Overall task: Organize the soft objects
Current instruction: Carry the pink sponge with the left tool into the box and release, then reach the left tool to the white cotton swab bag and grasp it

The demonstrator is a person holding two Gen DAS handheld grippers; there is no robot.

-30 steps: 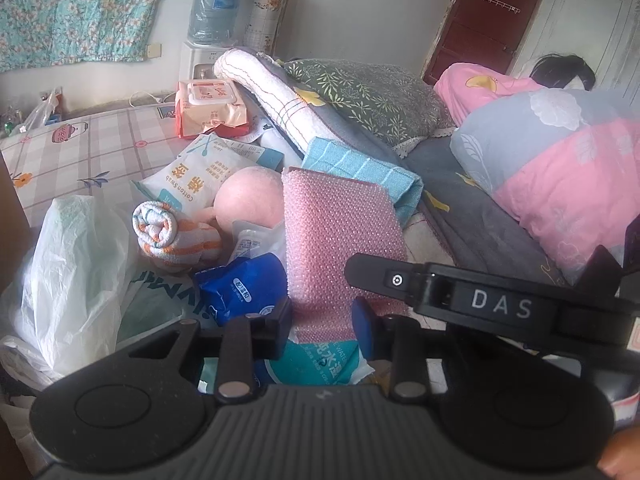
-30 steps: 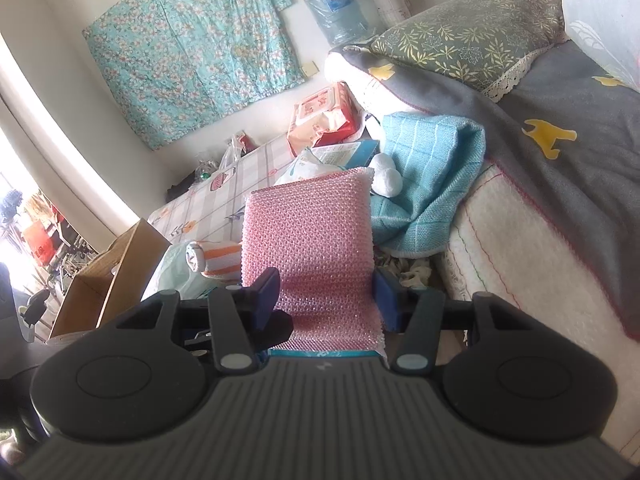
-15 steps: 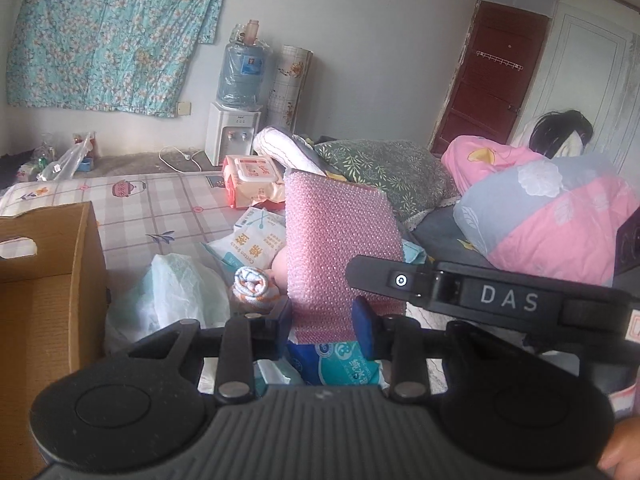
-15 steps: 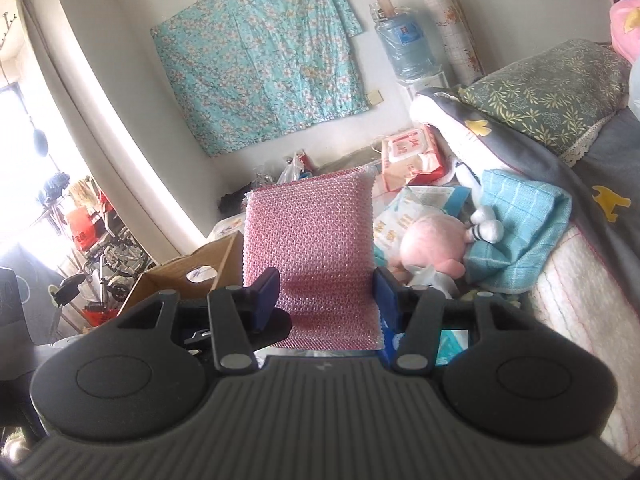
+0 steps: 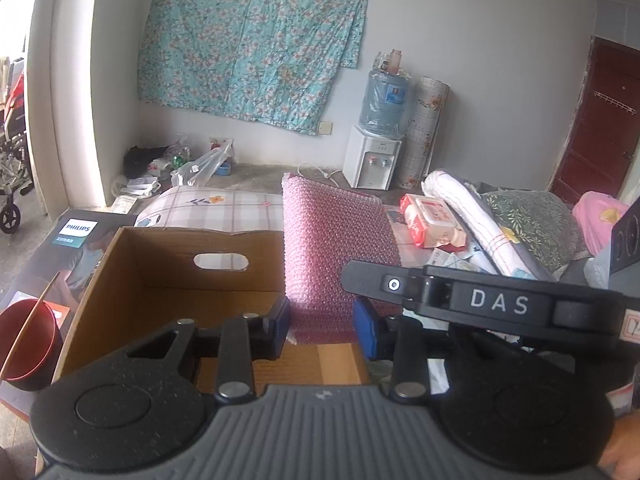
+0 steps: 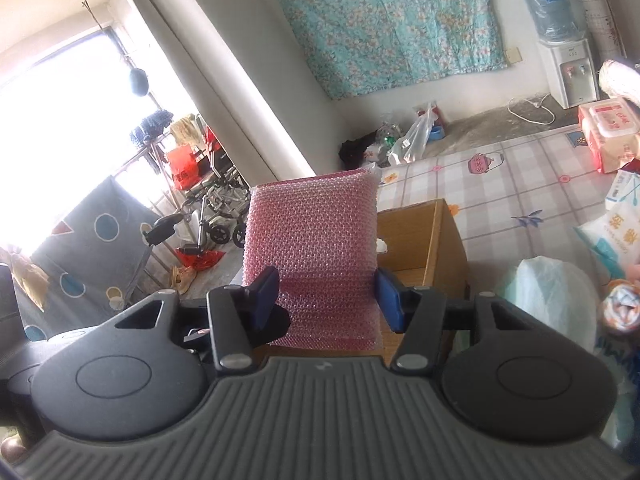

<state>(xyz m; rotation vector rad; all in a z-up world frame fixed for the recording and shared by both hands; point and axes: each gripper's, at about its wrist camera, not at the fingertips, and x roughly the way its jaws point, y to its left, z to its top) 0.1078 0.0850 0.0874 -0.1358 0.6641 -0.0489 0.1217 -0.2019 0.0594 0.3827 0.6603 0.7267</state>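
pink bubble-wrap pad [image 6: 312, 256], upright, long axis vertical

Pink bubble-wrap pad [image 6: 312, 256] went up off the bed pile, swung left, reached the cardboard box [image 5: 168, 276].

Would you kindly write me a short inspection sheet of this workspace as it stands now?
Surface: bed with checked sheet.
Job's things: pink bubble-wrap pad held upright beside the open cardboard box, which looks empty.
Clutter: wet-wipes pack, rolled white blanket, white plastic bag.
Grippers: left gripper and right gripper both shut on the pad's lower end.
Cables: white cord on the floor.
Surroundings: water dispenser, floral wall cloth, wheelchair.
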